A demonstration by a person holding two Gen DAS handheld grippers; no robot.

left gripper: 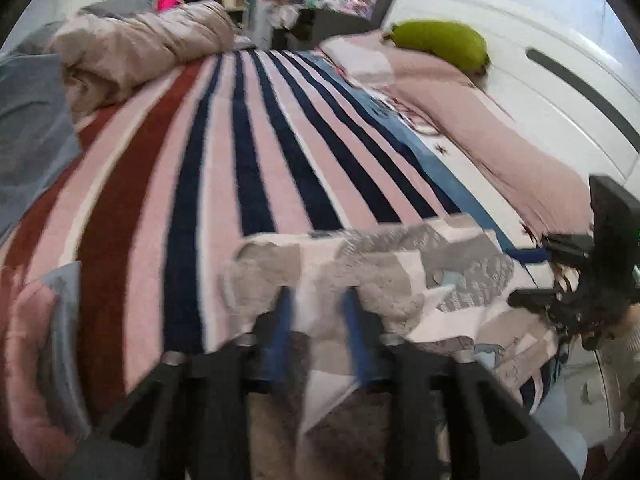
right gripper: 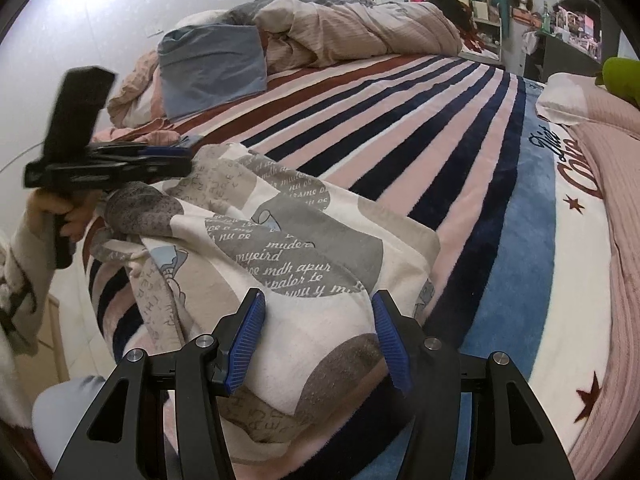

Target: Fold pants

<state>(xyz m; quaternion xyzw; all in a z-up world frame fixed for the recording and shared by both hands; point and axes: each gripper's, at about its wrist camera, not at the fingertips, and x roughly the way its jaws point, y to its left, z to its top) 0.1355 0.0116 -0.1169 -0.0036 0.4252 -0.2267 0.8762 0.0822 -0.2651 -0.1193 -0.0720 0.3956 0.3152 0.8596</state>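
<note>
- Left wrist view: I am looking along my left gripper (left gripper: 316, 320), and the picture is blurring. The jaws are standing a little apart with the printed pants (left gripper: 384, 264) bunching between and over them. The blue pads look to be against the cloth, but I cannot tell whether they are truly pinching it.
- The pants are lying at the near edge of the bed, on the striped blanket (left gripper: 224, 152), crumpled and not yet flat. My right gripper (left gripper: 560, 276) is showing at the right edge of this view, reaching in at the far end of the same garment.
- Beyond, a rumpled duvet (left gripper: 140, 44) and a green plush toy (left gripper: 440, 44) are lying well apart from the work — nothing there is crowding me.
- Right wrist view: my right gripper (right gripper: 318, 316) is sitting with its jaws wide, one blue pad on each side of a hump of the pants (right gripper: 288, 240). The cloth is lying loosely between them and is not clamped.
- My left gripper (right gripper: 172, 160) is showing at the left of this view, at the far corner of the garment. Its jaws are looking narrow there, seemingly holding that edge, though I cannot be sure.
- To do this step well, I judge I should be closing on a single edge on each side rather than a thick wad, at matching points, then drawing the cloth taut and level so the fold is landing square — the bunched middle could otherwise be dragging into a crooked crease.
</note>
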